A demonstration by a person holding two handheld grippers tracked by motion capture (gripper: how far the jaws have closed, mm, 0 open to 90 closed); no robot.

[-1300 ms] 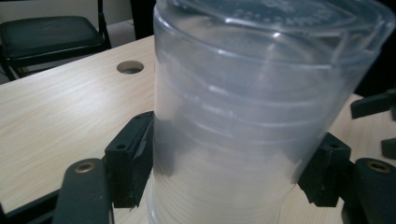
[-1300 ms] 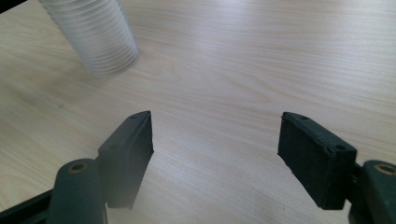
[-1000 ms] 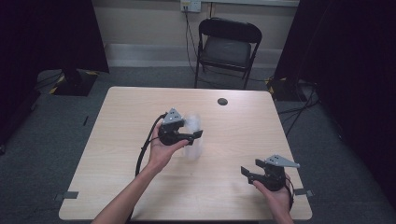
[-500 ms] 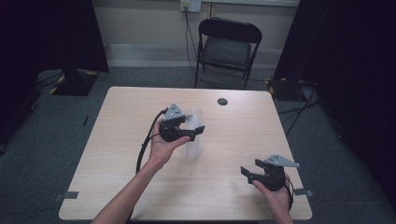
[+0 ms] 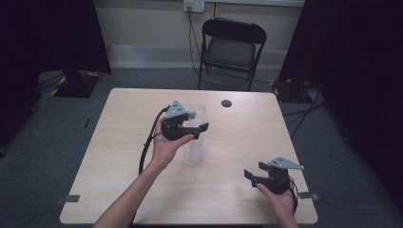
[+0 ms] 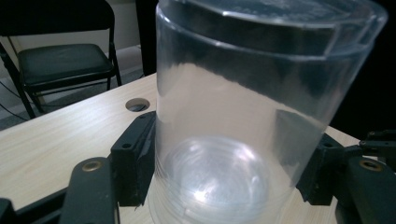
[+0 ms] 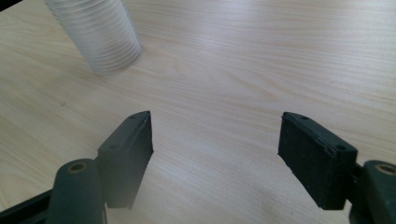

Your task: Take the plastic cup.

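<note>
A stack of clear plastic cups (image 5: pixel 196 151) stands at the middle of the wooden table (image 5: pixel 119 156), its ribbed rims (image 7: pixel 100 37) down on the wood. My left gripper (image 5: pixel 198 125) is shut on the topmost clear cup (image 6: pixel 243 93), one black pad (image 6: pixel 140 158) pressing on each side. Its jaws have just been closing on that cup. The cup's lower part still sits over the stack's rims (image 6: pixel 210 210). My right gripper (image 5: pixel 254 172) hovers near the table's front right, open, with bare wood between its pads (image 7: pixel 135 149).
A round black hole (image 5: pixel 226 103) lies in the table beyond the stack. A black folding chair (image 5: pixel 233 45) stands behind the far edge. Dark curtains hang on both sides. The left gripper's cable (image 5: pixel 145 152) loops over the table beside the forearm.
My left gripper has risen a little with the top cup in its jaws, and the cup now stands higher over the stack. The right gripper has stayed where it was.
</note>
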